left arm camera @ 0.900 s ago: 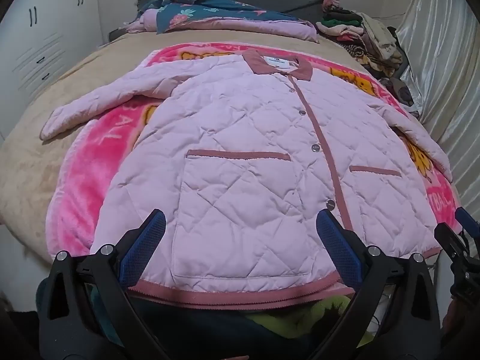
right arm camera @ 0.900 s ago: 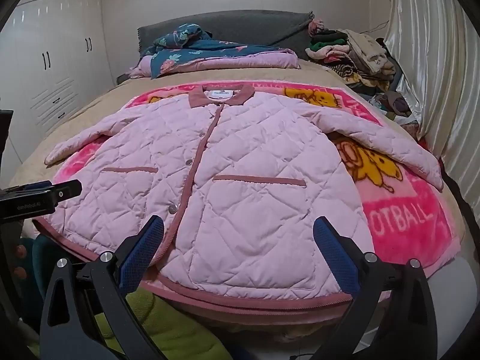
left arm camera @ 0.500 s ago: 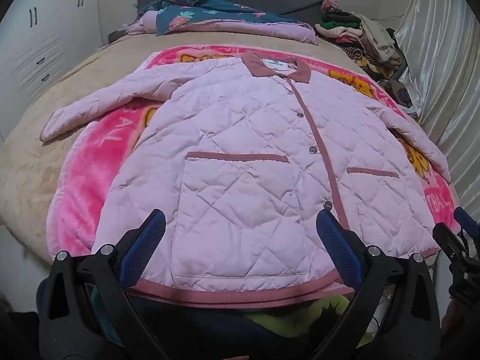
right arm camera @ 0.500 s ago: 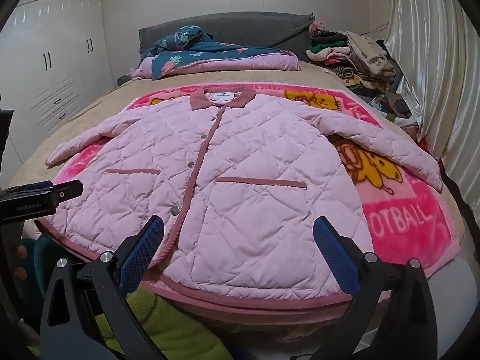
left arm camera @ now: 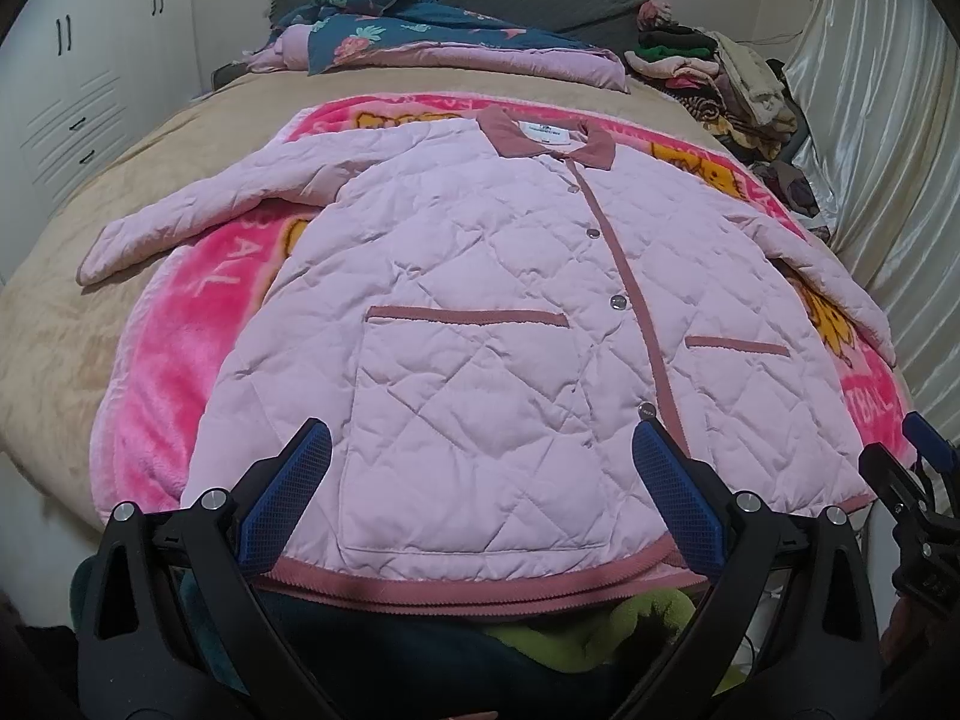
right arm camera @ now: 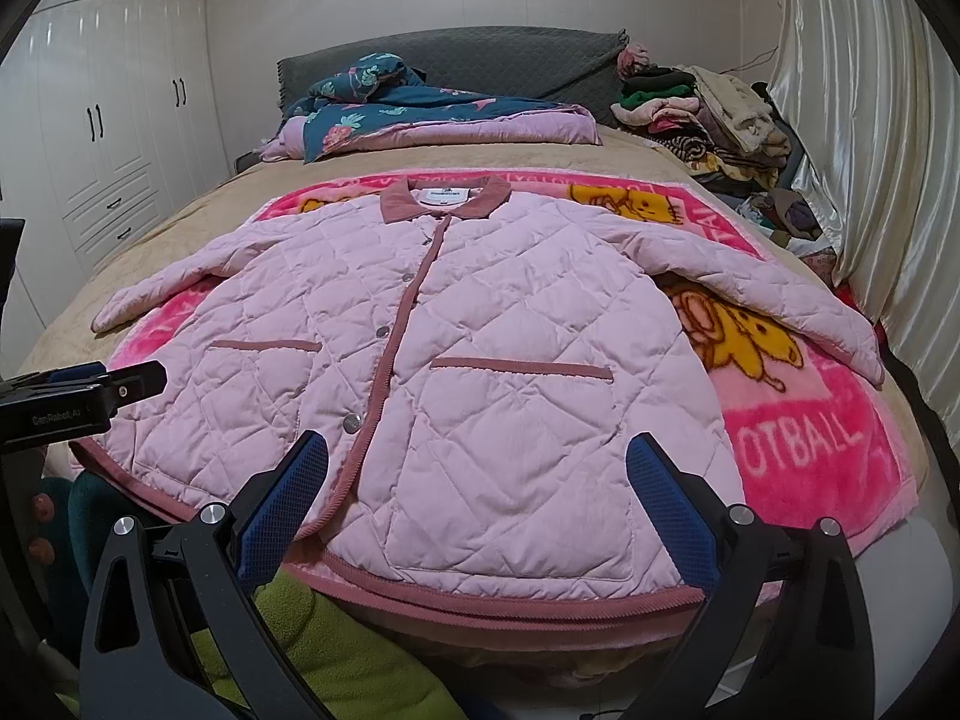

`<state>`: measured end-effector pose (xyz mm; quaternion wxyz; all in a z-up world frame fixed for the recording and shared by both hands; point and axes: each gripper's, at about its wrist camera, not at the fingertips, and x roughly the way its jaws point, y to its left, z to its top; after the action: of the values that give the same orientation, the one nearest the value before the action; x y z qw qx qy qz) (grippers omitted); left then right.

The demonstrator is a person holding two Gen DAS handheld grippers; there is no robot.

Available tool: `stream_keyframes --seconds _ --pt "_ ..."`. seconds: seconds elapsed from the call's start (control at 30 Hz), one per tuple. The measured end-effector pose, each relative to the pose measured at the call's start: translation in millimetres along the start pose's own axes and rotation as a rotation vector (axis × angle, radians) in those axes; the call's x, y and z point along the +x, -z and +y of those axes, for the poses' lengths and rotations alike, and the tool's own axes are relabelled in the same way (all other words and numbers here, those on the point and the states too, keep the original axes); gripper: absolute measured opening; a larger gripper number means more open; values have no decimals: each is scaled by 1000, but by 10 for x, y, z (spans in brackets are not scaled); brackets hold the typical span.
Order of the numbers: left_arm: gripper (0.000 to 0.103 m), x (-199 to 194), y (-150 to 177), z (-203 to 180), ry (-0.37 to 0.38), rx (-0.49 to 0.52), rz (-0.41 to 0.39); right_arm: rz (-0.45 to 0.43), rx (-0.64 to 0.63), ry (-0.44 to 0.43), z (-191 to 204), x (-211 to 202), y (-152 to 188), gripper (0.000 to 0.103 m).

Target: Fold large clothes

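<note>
The left tool [left arm camera: 477, 501] and right tool [right arm camera: 477, 504] both gape wide with nothing gripped, side by side over the near hem of the pink quilted jacket [left arm camera: 498, 324]. The jacket lies buttoned and face-up ahead of them, sleeves spread, on a pink cartoon blanket [right arm camera: 804, 438] covering the bed [left arm camera: 54, 324].

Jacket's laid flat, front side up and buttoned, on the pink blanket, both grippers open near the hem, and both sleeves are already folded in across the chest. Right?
Not quite. The jacket lies front up on the pink blanket, with the left gripper and right gripper open near the hem, but the sleeves are spread outward, not folded in. The right wrist view shows both.
</note>
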<state>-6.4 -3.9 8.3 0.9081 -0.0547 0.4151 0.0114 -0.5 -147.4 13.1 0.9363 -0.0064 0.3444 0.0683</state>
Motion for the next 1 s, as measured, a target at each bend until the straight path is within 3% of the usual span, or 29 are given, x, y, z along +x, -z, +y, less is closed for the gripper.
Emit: stream_keyframes --seconds 1.0 --pt "94 3 0 -17 0 2 1 6 3 -6 10 35 -3 99"
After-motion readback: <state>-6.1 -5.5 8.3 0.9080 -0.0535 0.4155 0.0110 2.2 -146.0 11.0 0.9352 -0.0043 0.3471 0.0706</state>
